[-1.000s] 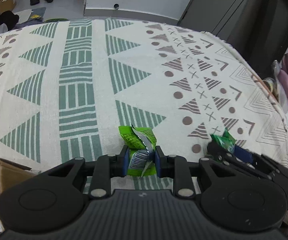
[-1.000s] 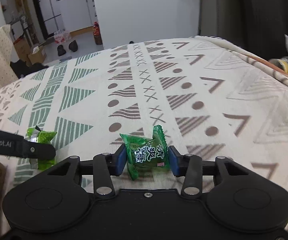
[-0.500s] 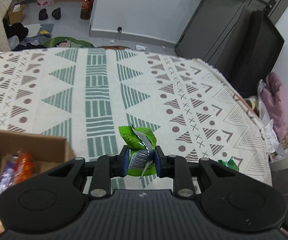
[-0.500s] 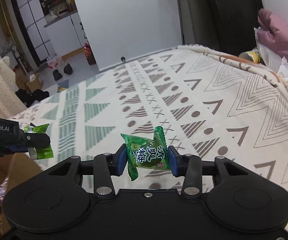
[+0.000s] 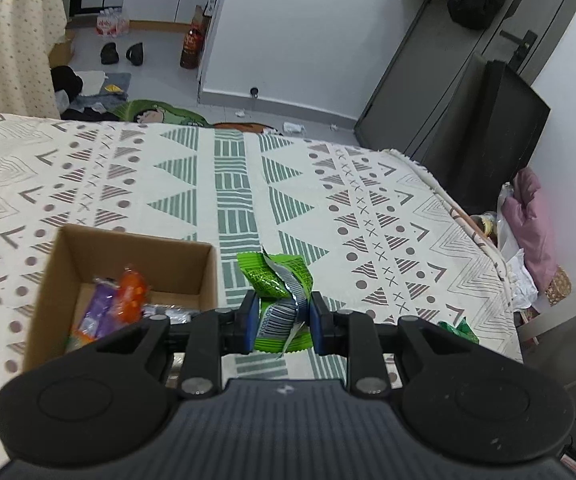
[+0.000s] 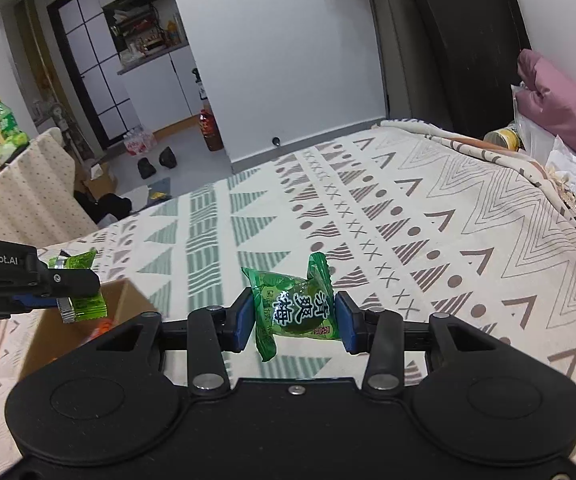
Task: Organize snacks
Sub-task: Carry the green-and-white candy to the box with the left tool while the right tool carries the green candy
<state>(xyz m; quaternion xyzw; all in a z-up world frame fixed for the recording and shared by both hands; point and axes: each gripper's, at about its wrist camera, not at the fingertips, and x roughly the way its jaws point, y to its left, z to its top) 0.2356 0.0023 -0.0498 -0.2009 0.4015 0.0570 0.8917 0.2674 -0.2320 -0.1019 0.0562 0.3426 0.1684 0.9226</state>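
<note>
Now carrying | left tongs (image 5: 281, 322) clamped on light-green snack packet (image 5: 278, 292) | cardboard box (image 5: 54, 256) at 9 o'clock, just beside, nearer these | right tongs (image 6: 294, 318) clamped on dark-green candy (image 6: 296, 304), box at 8 o'clock, farther off

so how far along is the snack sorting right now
Done: a few packets already lie in the cardboard box. In hand: the left claw grips a light green snack packet, the right claw a dark green candy, both above the cloth. Left: dropping both in; no other loose snacks show.
</note>
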